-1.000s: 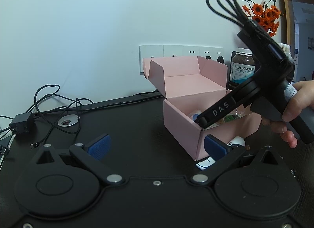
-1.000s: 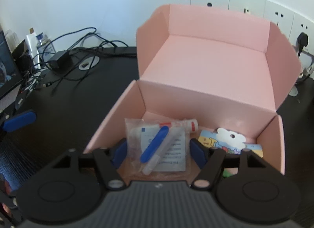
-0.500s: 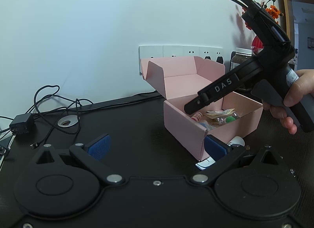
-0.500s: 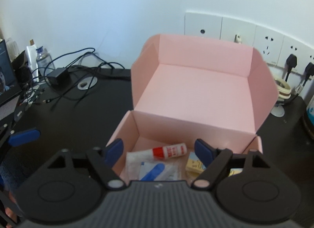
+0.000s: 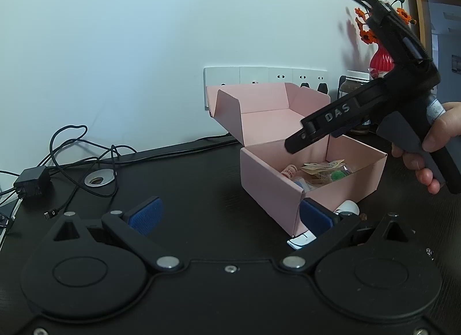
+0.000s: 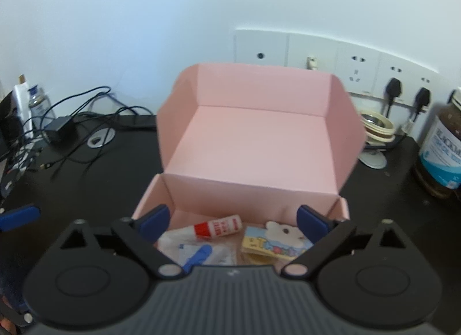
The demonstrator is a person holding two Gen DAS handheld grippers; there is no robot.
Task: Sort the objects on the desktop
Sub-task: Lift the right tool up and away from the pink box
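The right gripper (image 6: pixel 232 221) is held above the pink box (image 6: pixel 253 144), jaws opening with nothing between them, the swab packet (image 6: pixel 198 251) evidently released at 6 o'clock inside, while the left gripper (image 5: pixel 230 216) is kept wide and empty on the counter (image 5: pixel 187 179).

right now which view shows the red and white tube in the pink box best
The right wrist view: the red and white tube lies in full sight on the pink box floor. The left wrist view shows only its end above the box's near wall.
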